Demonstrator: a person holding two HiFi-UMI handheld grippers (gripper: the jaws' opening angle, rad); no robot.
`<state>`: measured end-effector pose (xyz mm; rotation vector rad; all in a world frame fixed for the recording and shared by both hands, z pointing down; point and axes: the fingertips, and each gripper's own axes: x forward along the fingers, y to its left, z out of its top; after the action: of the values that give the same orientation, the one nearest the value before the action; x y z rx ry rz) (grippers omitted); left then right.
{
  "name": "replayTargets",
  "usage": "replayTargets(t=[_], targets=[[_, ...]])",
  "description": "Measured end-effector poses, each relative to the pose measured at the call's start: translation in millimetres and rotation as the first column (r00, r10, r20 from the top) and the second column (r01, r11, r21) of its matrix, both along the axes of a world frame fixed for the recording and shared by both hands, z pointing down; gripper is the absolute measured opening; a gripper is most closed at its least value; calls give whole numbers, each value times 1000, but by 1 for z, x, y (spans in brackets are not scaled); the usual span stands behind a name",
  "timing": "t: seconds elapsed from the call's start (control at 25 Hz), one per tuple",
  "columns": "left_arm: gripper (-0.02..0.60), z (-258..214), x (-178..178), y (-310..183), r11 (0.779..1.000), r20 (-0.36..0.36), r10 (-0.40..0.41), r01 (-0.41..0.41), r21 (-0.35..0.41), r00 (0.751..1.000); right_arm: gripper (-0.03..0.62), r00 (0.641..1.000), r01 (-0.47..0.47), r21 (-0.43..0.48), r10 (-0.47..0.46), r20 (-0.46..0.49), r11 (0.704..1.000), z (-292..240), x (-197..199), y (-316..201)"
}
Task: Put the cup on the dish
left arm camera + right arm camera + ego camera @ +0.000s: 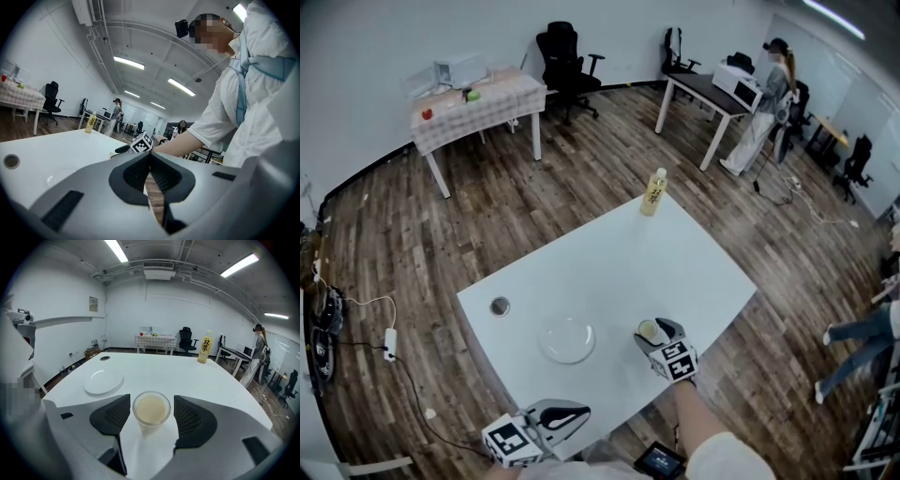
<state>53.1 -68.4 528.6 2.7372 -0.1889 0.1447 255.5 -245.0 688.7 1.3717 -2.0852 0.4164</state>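
Observation:
A clear plastic cup (151,409) of pale drink stands upright on the white table (675,253). It sits between the jaws of my right gripper (151,401), which stand wide open with a gap on each side of the cup. In the head view the cup (649,330) is at the tip of the right gripper (657,327), to the right of the empty white dish (566,339). From the right gripper view the dish (103,381) lies ahead and to the left. My left gripper (579,413) hovers at the table's near edge, jaws together and empty (150,155).
A yellow-labelled bottle (653,191) stands at the table's far edge. A round cable hole (500,306) is in the table left of the dish. Wooden floor surrounds the table; a person (764,103), desks and office chairs are far behind.

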Motion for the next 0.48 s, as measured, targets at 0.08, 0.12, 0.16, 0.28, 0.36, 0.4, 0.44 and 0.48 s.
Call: replayTargets(t=[0.08,0.12,0.16,0.28,0.36,0.4,0.44,0.48], targets=[[3,0,-2,-1,1000,0,0,0,0,1000,290,1000,7,-9,-7,-1,1000,3,-2,-2],[3,0,-3,-1,1000,1,0,0,-1,1000,290,1000,10,-13,-10,-1,1000,5,-3,-2],[3,1,-3,-1,1000,2,0,0,-2,1000,290,1000,12,-15,-12,-2,1000,8,-4,-2],[3,2,-3,-1,1000,6,-1,1,-3,1000,290,1000,8,-16,-8,-3,1000,12,-3,-2],[3,2,-3,-2,1000,9,-1,1,-4,1000,290,1000,4,-17,-4,-7,1000,13,-1,-4],[3,2,-3,-2,1000,10,-1,1,-4,1000,288,1000,5,-19,-5,-8,1000,14,0,-4],[3,2,-2,-2,1000,11,-1,1,-5,1000,288,1000,8,-19,-8,-7,1000,13,0,-4],[3,2,-2,-2,1000,12,-2,2,-6,1000,287,1000,12,-17,-12,-6,1000,12,0,-4]])
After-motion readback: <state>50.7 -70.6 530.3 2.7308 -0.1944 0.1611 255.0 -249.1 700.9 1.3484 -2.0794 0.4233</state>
